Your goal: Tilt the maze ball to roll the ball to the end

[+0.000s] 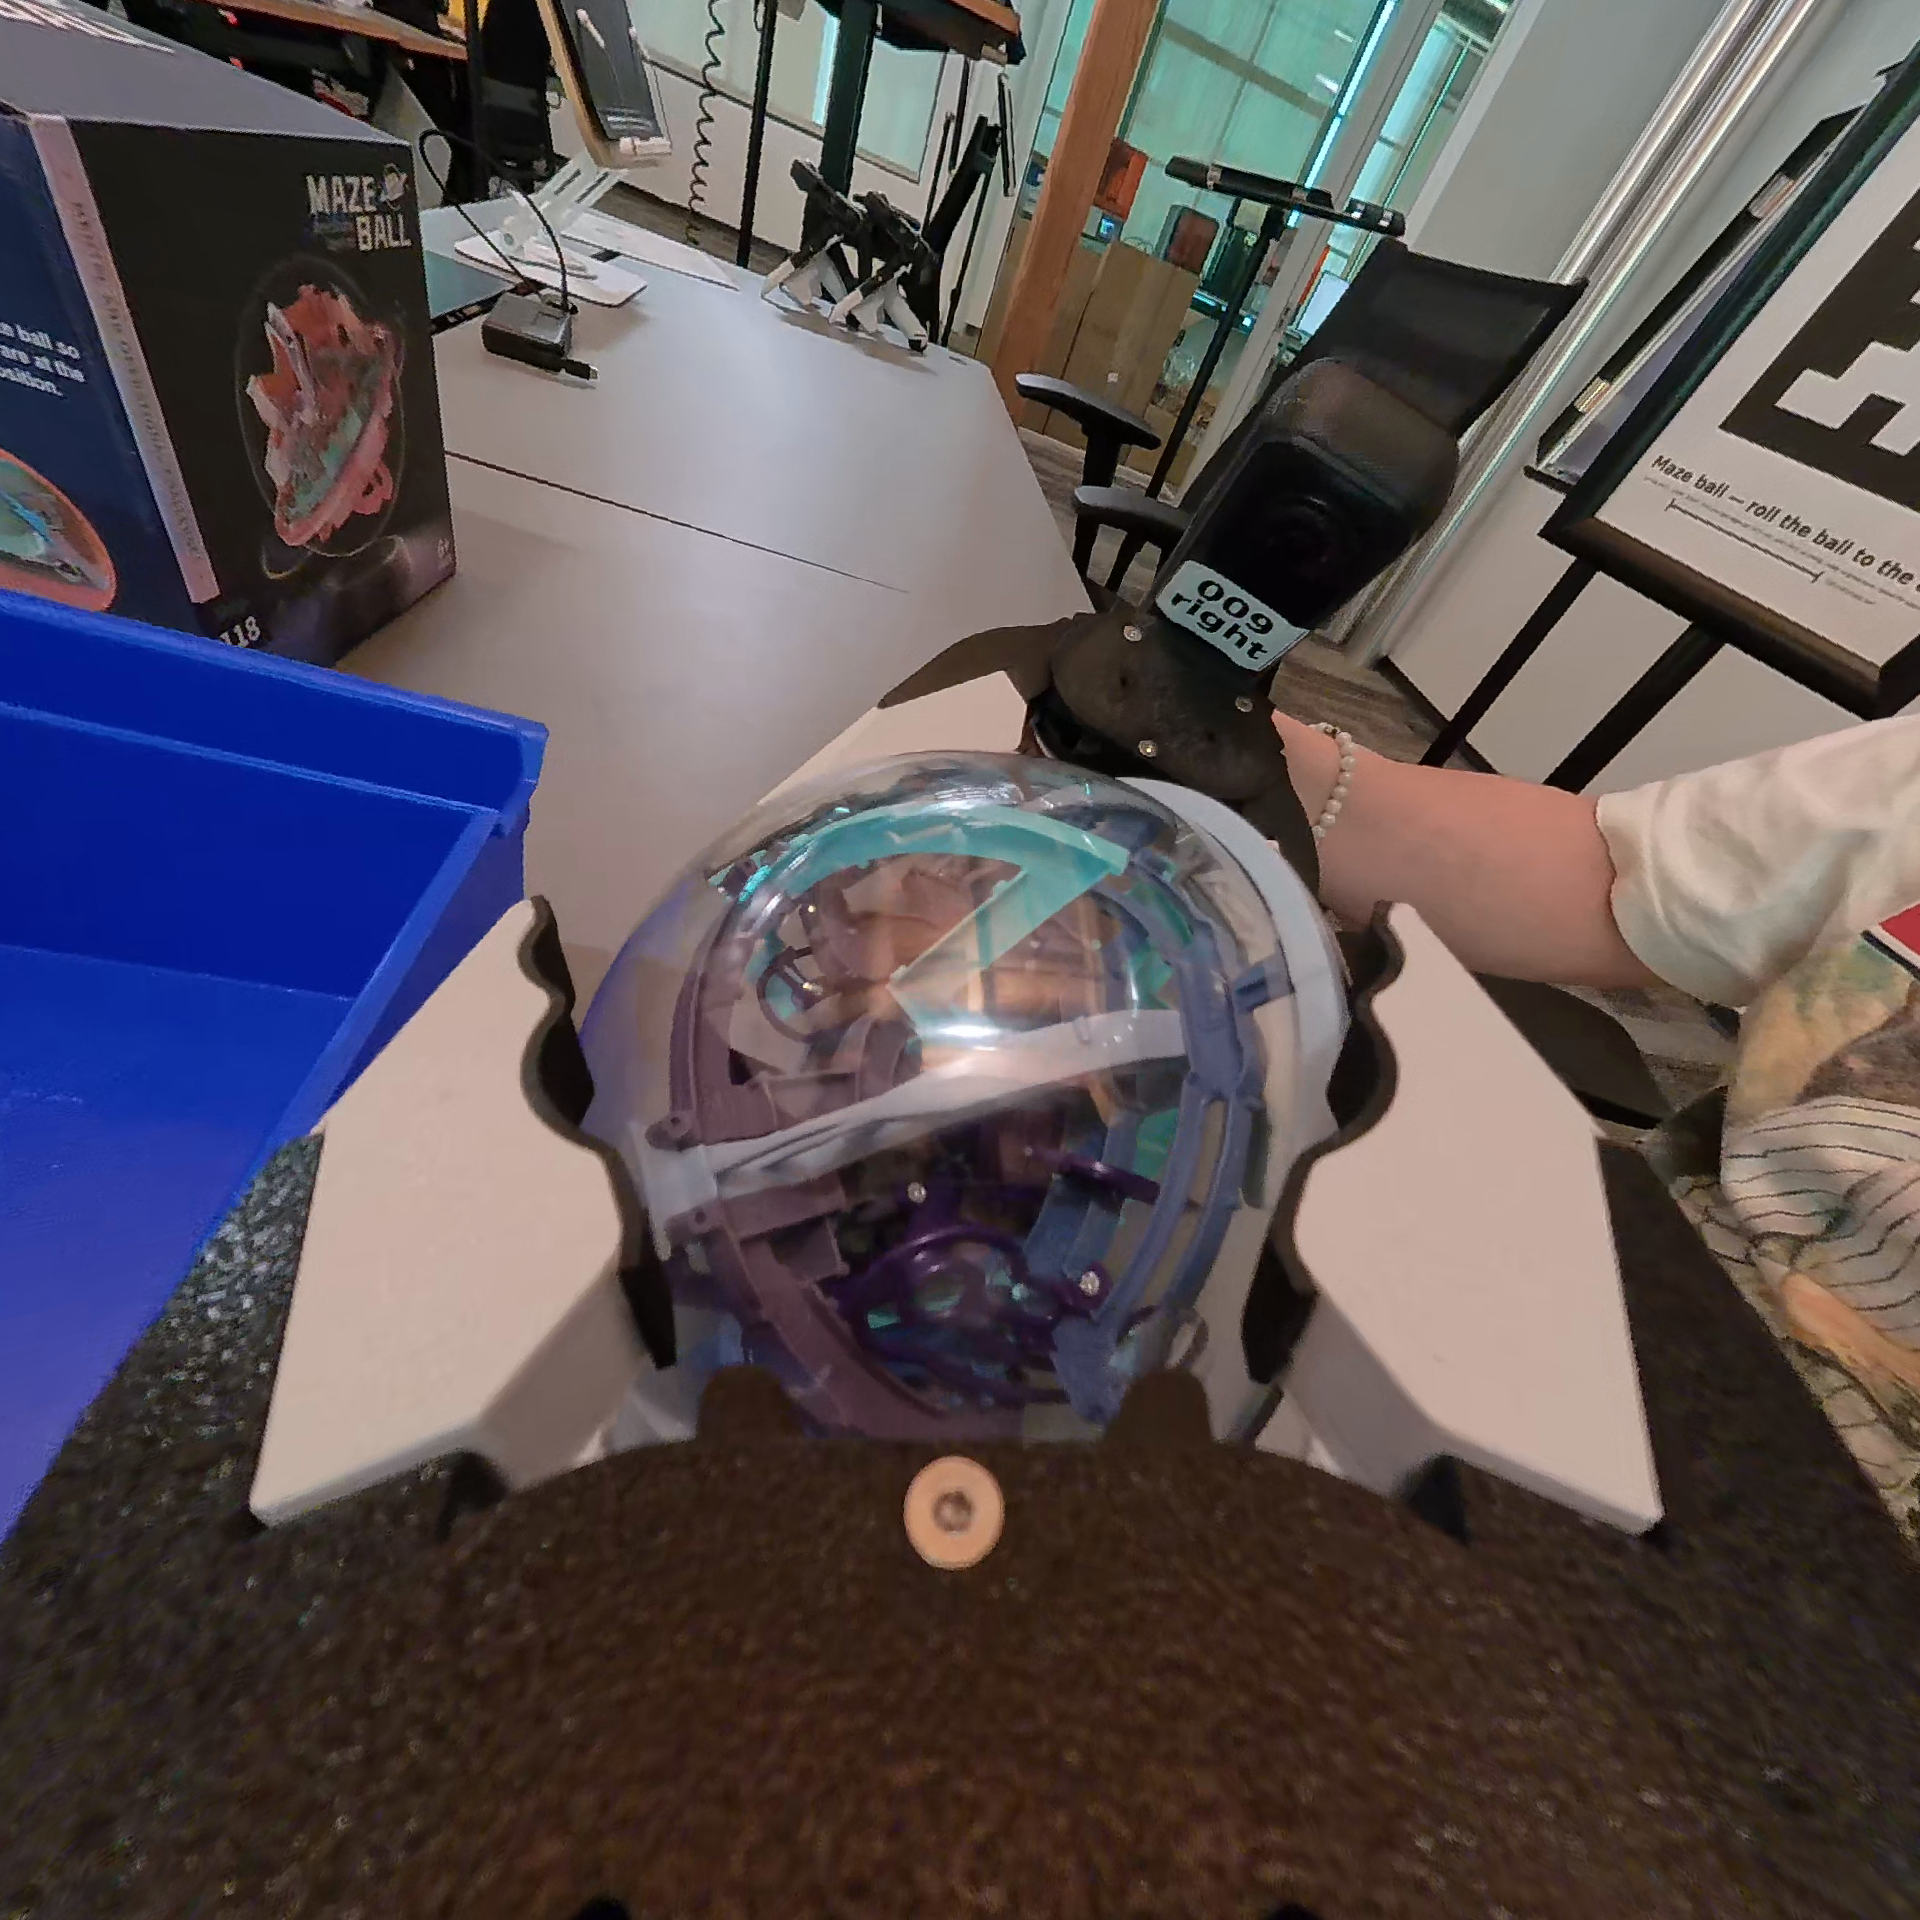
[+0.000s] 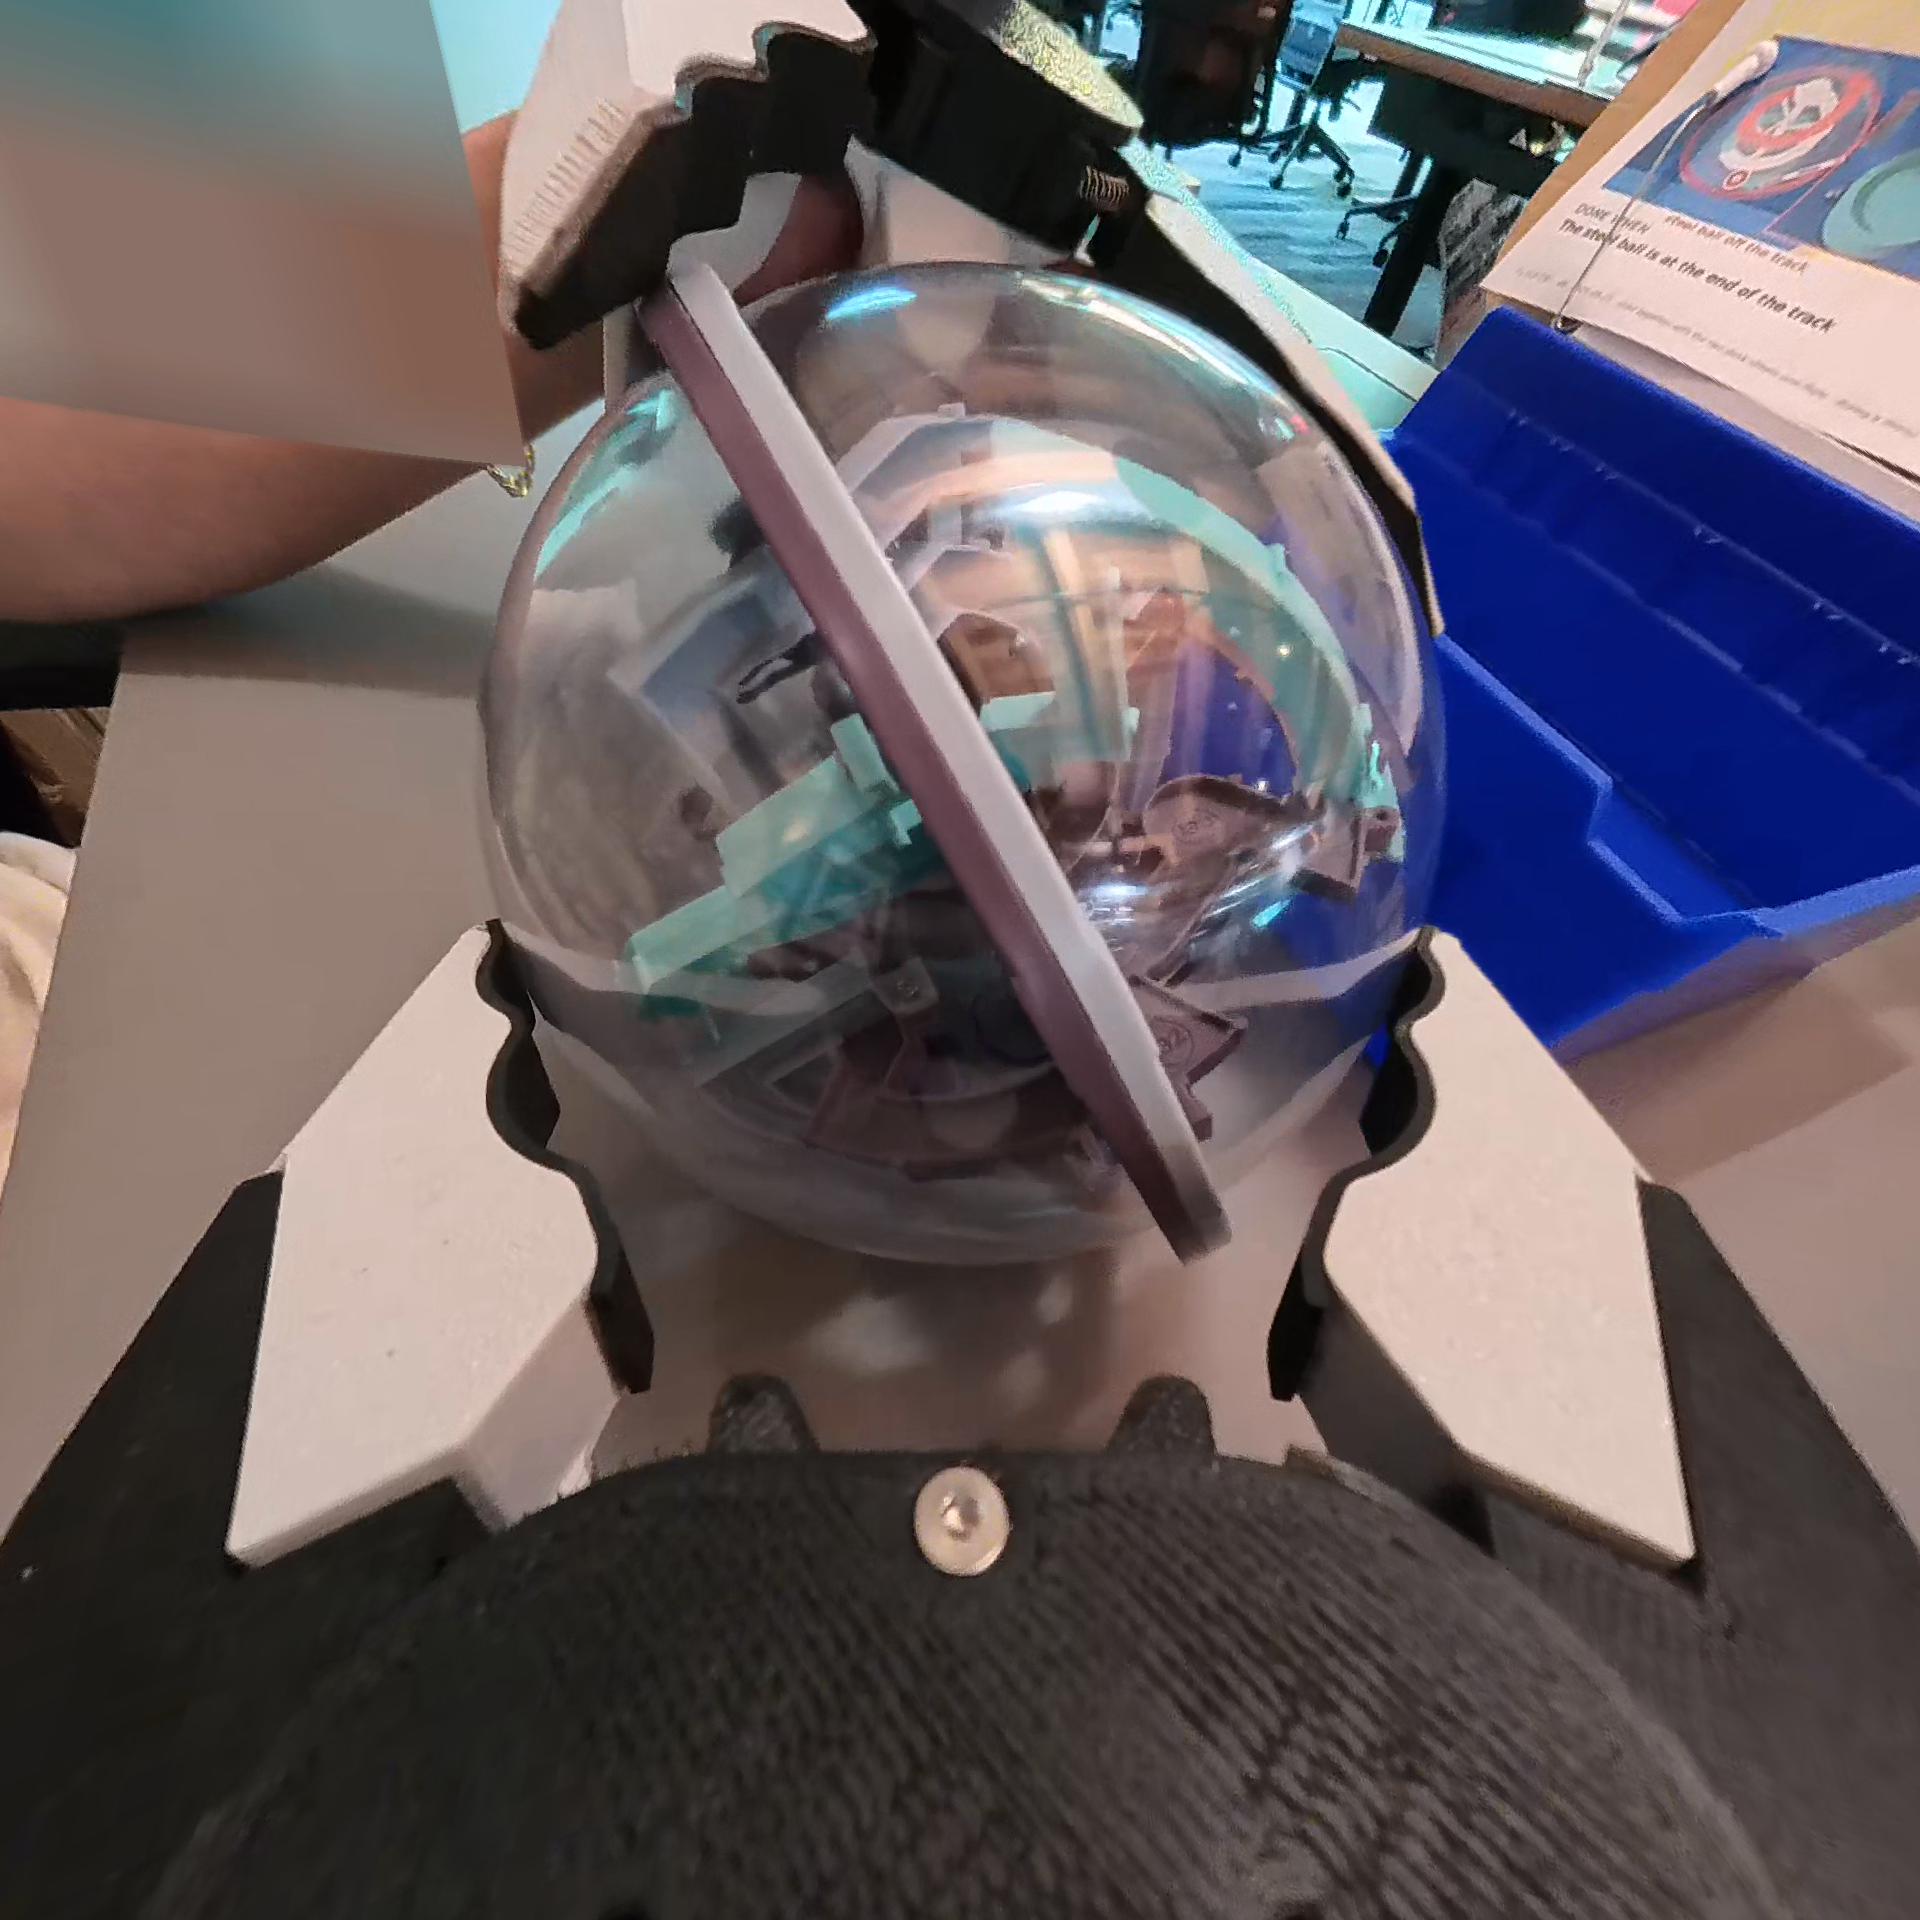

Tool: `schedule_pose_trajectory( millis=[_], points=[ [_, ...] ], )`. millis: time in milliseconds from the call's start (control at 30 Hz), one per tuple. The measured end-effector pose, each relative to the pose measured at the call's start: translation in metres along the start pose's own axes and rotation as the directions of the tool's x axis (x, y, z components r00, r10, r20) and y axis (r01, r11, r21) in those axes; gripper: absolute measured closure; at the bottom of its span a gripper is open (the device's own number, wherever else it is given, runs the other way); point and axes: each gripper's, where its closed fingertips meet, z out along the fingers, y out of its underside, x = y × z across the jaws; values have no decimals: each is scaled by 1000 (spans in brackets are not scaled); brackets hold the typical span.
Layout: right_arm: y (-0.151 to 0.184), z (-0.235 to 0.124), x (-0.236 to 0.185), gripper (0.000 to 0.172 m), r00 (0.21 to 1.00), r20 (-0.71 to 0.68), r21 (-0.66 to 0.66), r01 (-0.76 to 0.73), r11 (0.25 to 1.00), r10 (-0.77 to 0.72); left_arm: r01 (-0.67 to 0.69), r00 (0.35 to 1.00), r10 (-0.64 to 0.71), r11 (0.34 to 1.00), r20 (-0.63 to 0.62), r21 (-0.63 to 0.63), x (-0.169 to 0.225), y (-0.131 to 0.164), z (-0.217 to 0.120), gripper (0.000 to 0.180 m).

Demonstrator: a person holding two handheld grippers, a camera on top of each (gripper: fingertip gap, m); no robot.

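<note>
Left wrist view: both grippers (image 1: pixel 961 935) (image 2: pixel 956 997) clamp the maze ball (image 1: pixel 935 1091); its steel ball is indiscernible among tracks.

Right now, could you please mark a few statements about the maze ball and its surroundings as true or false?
1. Both grippers grip the maze ball together, left gripper and right gripper facing each other. True.
2. The maze ball's shell is solid black. False: it is clear, with teal and purple tracks inside.
3. A blue bin stands on the table beside the ball. True.
4. The ball's printed box lies inside the bin. False: it stands on the table behind it.
5. The ball's grey seam band runs diagonally in the right wrist view. True.
</note>
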Motion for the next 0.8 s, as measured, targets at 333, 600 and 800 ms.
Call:
schedule_pose_trajectory(
  millis=[333,600,800],
  points=[
    [4,-2,-3,16,1000,-1,-34,7,999,-7,19,999,-21,997,-36,-70,4,8,3,33],
    [9,-3,-4,14,998,-42,-64,37,997,-40,69,995,-81,980,-56,-189,7,18,10,25],
    [10,-6,-2,14,999,-53,-51,9,999,-12,98,991,-115,971,-63,-218,5,19,16,23]
  ],
)
